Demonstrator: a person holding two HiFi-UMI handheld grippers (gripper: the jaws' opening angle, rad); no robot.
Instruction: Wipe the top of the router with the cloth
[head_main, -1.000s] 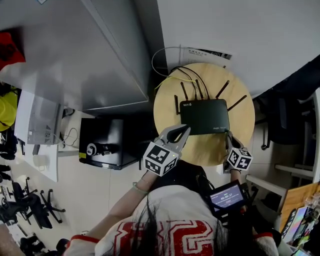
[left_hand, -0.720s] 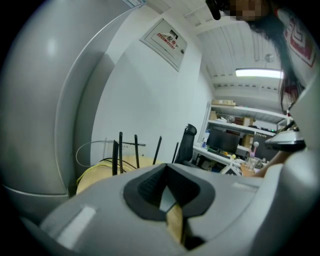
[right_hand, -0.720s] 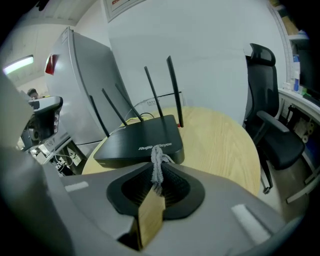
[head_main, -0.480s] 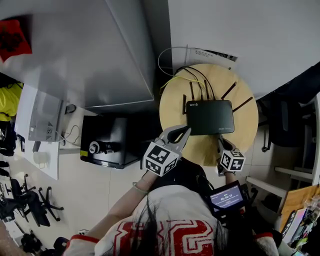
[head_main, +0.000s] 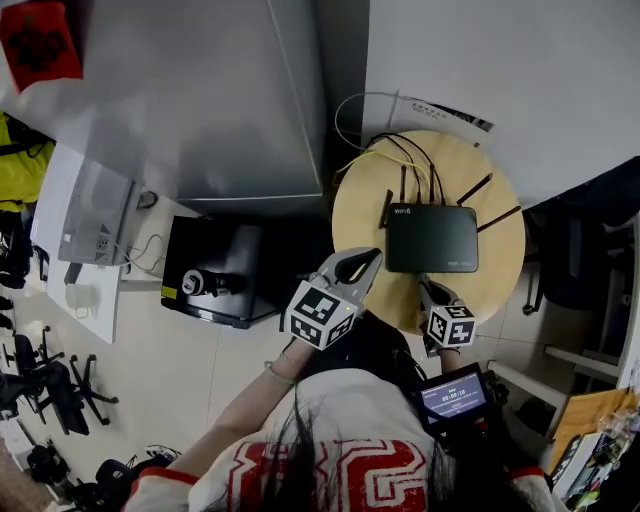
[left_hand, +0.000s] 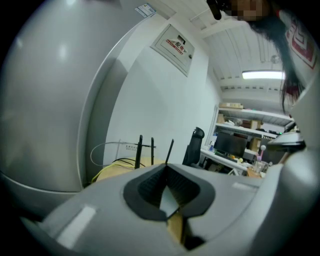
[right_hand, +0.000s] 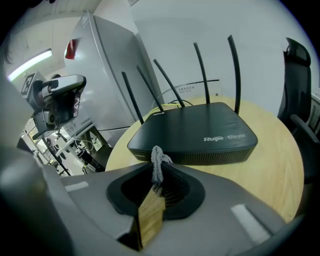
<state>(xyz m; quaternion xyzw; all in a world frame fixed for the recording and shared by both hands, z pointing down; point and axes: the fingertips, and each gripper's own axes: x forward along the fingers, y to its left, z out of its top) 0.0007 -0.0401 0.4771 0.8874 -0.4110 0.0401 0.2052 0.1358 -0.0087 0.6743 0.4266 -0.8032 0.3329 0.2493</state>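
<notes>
A big grey cabinet (head_main: 200, 100) stands beside the round wooden table (head_main: 500, 280). On the floor under the cabinet's side lies a black box (head_main: 210, 285). The black router (right_hand: 192, 132) lies flat in the middle of the table with its antennas (right_hand: 200, 70) up, and yellow and black cables (head_main: 385, 152) run behind it. The left gripper (left_hand: 166, 172) is beside the table edge, well apart from the router, with its jaws together and nothing between them. The right gripper (right_hand: 156, 185) is over the table edge near the router's front side. Its jaws are pressed on a small grey cloth (right_hand: 157, 161), which sticks up and is not on the router's top.
</notes>
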